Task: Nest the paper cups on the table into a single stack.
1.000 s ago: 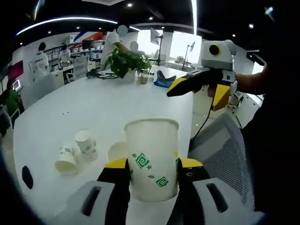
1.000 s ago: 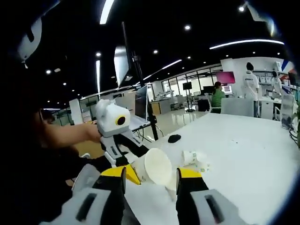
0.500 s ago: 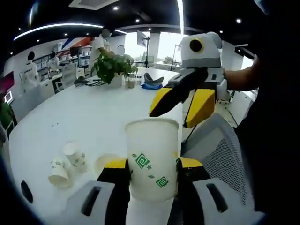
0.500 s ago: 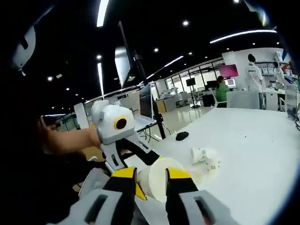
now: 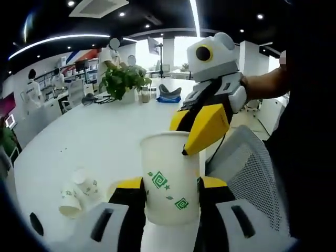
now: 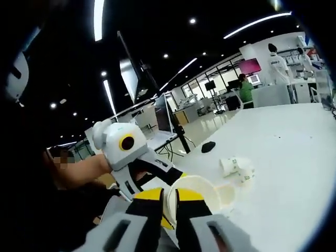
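A white paper cup with green marks stands upright in my left gripper, whose yellow-tipped jaws are shut on its lower wall. My right gripper comes in from the upper right, one yellow jaw outside the cup's rim and the other behind it. In the right gripper view, my right gripper is shut on the rim of that cup, whose open mouth faces the camera. Two more cups lie on their sides on the white table. A third cup lies just behind the held one.
A potted plant and a few small items stand at the table's far end. A grey mesh chair is beside the table on the right. A dark mouse lies past the two lying cups. People stand at desks far behind.
My right gripper has come in toward the held cup and gone from open to shut on its rim. The left gripper keeps its hold on the cup.
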Demonstrator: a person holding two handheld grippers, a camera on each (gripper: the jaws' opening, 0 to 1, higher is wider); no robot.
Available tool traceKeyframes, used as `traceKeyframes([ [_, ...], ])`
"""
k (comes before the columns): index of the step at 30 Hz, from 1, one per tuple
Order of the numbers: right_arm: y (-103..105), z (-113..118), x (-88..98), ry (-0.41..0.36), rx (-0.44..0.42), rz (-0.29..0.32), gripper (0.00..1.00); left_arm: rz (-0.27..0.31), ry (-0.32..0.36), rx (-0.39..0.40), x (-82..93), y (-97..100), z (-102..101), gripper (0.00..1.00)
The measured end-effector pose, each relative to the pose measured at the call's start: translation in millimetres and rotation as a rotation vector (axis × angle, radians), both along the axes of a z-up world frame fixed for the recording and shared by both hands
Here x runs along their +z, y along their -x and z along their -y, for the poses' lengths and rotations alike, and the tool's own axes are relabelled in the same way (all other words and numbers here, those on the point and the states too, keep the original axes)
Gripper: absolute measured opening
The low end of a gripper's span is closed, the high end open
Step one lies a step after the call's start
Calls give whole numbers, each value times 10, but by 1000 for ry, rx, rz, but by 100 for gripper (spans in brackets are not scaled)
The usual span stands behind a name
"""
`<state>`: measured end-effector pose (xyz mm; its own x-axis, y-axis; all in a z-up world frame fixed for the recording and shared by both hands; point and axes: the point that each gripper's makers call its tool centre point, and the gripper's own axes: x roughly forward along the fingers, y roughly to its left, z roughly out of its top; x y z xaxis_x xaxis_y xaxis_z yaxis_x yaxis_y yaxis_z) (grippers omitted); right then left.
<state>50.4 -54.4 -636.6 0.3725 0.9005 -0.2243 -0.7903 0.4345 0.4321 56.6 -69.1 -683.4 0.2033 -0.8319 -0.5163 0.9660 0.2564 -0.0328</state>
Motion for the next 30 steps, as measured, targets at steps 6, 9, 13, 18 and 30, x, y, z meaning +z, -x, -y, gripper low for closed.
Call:
traceKeyframes([
  [6, 7, 2, -16, -19, -10, -38, 0, 7, -10, -5, -26, 8, 13, 38],
  [9, 20, 10, -30, -16, -9, -51, 0, 10, -14, -10, -32, 19, 17, 39],
  [13, 36, 19, -24, -20, -4, -59, 0, 7, -7, -8, -35, 15, 23, 40],
  [18, 37, 10, -1, -13, 5, -48, 0, 18, -12, 23, -67, -25, -11, 48],
  [30, -58, -57, 16, 67, 45, 38, 0, 11, 42, 193, -91, -199, -297, 70],
])
